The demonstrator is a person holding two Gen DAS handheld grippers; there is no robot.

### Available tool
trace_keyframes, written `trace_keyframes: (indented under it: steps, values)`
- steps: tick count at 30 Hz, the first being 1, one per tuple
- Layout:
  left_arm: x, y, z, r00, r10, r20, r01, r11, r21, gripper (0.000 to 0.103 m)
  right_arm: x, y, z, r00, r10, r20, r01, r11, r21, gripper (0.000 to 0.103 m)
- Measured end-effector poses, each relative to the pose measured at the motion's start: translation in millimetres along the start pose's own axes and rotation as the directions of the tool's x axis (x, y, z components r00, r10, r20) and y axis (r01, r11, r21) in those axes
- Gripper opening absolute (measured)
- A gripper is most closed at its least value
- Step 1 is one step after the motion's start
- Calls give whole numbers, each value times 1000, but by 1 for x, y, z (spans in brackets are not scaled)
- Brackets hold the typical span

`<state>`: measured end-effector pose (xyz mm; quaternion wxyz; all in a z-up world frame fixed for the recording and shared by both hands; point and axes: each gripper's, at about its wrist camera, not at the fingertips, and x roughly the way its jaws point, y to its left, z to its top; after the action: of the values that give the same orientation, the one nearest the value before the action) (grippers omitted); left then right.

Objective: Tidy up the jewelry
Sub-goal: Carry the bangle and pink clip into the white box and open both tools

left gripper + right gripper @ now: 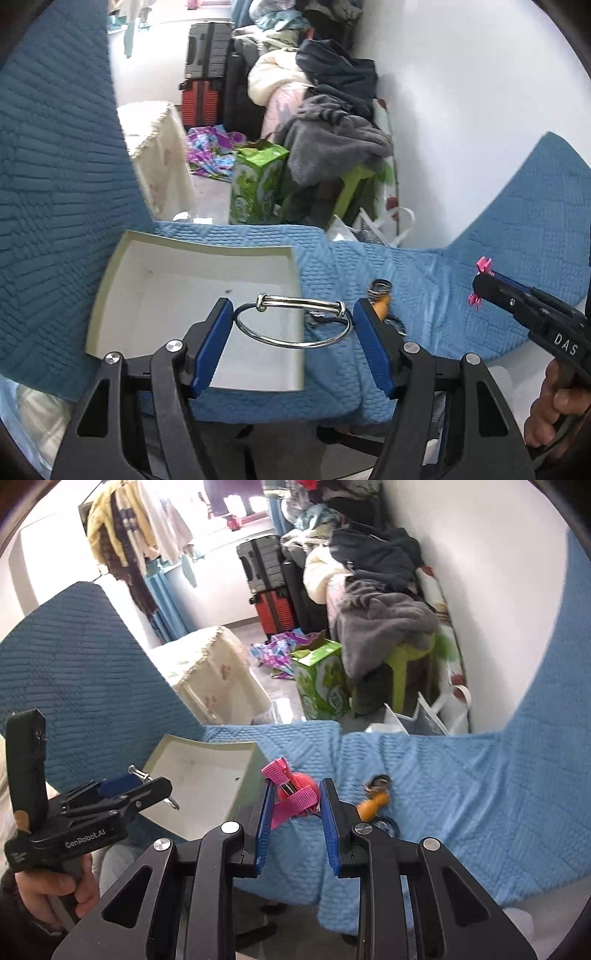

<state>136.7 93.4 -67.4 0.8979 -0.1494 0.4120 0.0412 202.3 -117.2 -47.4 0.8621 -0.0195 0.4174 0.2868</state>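
Left gripper [293,321] clamps silver bangle [291,320] over near right corner of open white box [110,280] — drop-off step, I reckon. Right gripper [295,805] pinches pink bow clip [291,794] above blue quilt [480,794], just right of box. Next: shift bangle further inside rim, then loosen. Right view alone shows whole bow; left view alone shows bangle's full hoop. Orange-handled keyring [380,295] waits on quilt.

silver bangle [293,323], pink hair clip [293,797], both gripped

Silver bangle [293,323], pink hair clip [293,794], quilted blue cover [424,295].
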Motion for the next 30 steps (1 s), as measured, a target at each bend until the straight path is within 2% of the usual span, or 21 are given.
trace_keyframes:
  steps: [9, 13, 17, 22, 25, 30]
  values:
    - [23, 53, -10, 996, 67, -55, -69, 997, -35, 68, 66, 50, -13, 991, 56, -125, -67, 994, -85, 23]
    - [40, 73, -16, 992, 91, -92, -96, 994, -51, 68, 101, 71, -22, 981, 43, -189, -69, 988, -135, 23]
    - [60, 91, -23, 985, 99, -143, -109, 992, -64, 68, 126, 80, -28, 976, 38, -216, -73, 985, -156, 23]
    - [78, 99, -31, 977, 100, -187, -117, 990, -80, 68, 154, 83, -36, 964, 36, -262, -86, 979, -183, 23]
    - [81, 98, -33, 970, 122, -210, -144, 985, -92, 68, 160, 88, -39, 966, 31, -258, -87, 974, -209, 23]
    - [72, 91, -26, 977, 117, -177, -136, 986, -96, 68, 158, 87, -36, 964, 45, -263, -99, 976, -195, 23]
